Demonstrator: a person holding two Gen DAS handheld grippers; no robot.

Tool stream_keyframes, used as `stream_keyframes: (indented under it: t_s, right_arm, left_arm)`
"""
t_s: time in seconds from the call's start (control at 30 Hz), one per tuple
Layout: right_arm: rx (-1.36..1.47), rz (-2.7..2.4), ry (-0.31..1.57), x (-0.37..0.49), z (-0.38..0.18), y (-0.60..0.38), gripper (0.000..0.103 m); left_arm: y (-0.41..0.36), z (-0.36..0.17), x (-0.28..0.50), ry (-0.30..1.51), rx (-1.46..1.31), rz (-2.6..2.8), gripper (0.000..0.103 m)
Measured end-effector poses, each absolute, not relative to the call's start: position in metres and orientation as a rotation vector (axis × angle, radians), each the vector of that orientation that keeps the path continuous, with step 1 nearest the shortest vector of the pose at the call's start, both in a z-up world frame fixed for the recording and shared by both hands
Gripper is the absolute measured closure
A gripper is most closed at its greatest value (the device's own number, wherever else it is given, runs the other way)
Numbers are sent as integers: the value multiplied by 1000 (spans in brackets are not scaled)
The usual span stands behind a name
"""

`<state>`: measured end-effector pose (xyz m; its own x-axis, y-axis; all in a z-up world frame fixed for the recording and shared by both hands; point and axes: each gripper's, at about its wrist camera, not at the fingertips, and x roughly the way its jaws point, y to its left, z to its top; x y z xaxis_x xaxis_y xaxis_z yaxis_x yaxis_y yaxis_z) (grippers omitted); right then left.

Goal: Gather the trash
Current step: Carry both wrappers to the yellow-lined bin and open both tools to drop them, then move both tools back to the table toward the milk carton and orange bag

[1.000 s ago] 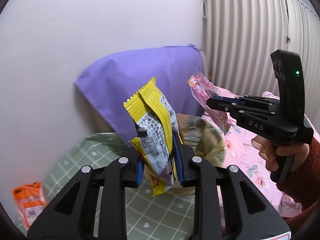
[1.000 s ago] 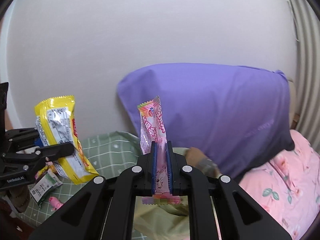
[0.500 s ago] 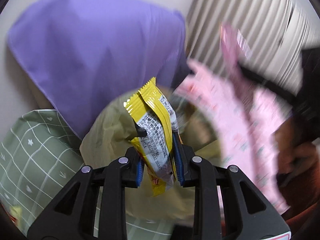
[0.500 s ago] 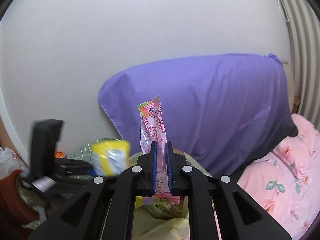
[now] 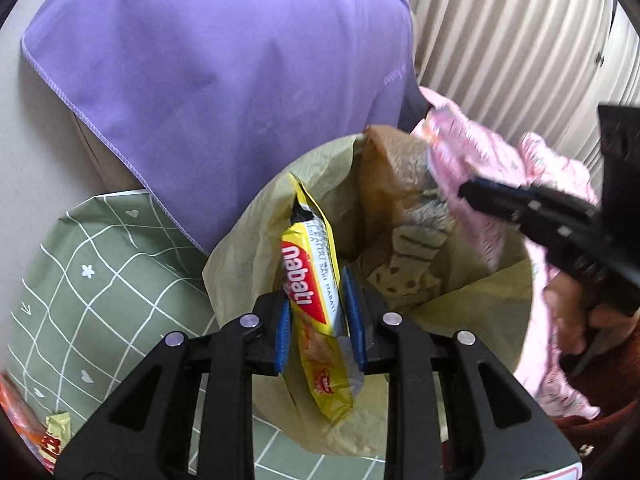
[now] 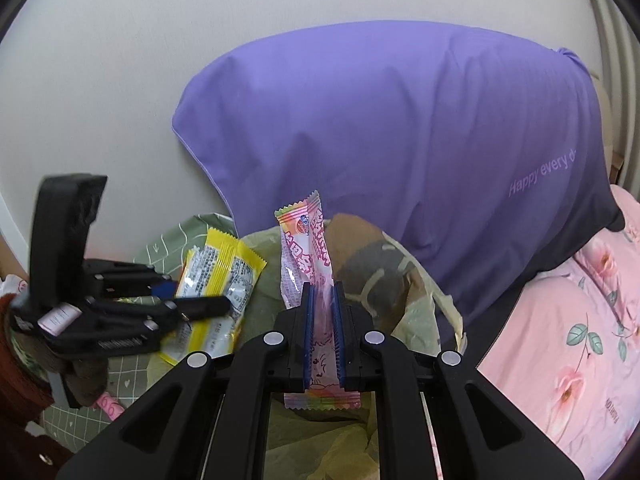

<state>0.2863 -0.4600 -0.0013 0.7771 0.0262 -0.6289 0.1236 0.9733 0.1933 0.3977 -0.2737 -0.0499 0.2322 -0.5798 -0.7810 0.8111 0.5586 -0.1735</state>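
My left gripper (image 5: pixel 320 316) is over the open mouth of a yellow-green trash bag (image 5: pixel 248 248). Its jaws stand apart, and the yellow Nabati wrapper (image 5: pixel 316 304) hangs loosely between them, turned sideways. My right gripper (image 6: pixel 323 322) is shut on a pink candy wrapper (image 6: pixel 308 248), upright above the same bag (image 6: pixel 340 436). The right gripper (image 5: pixel 532 208) with its pink wrapper (image 5: pixel 464 168) shows blurred at the right of the left wrist view. The left gripper (image 6: pixel 188 300) with the yellow wrapper (image 6: pixel 220 280) shows at the left of the right wrist view.
A purple pillow (image 6: pixel 400 140) leans on the wall behind the bag. A green checked cloth (image 5: pixel 100 280) lies left, with an orange wrapper (image 5: pixel 24 420) and a small yellow wrapper (image 5: pixel 56 436) at its near corner. Pink floral bedding (image 6: pixel 560 340) is right. A curtain (image 5: pixel 520 40) hangs behind.
Both grippers have come over the bag's mouth. The left jaws have spread, and the yellow wrapper has turned and slipped lower between them. The right gripper still holds the pink wrapper.
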Motion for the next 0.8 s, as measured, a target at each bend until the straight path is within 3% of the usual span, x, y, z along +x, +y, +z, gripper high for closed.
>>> stream_keyframes:
  t_s: [0.2, 0.27, 0.3, 0.37, 0.73, 0.8]
  right_arm:
    - [185, -84, 704, 284, -5, -451, 90]
    - [159, -119, 713, 283, -6, -448, 78]
    - [154, -132, 712, 282, -6, -447, 68]
    - [157, -149, 703, 279, -6, -446, 61]
    - [113, -122, 610, 276, 28, -408, 60]
    - [107, -78, 568, 281, 36, -393, 52]
  left_arm:
    - [-279, -42, 402, 942, 228, -1005, 77]
    - [-269, -36, 406, 948, 180, -993, 57]
    - [-264, -33, 409, 949, 144, -996, 54]
    - [-254, -25, 409, 935, 99, -1002, 45]
    - [-149, 4, 383, 729, 35, -725, 39]
    - [-118, 3, 374, 688, 50, -616, 39]
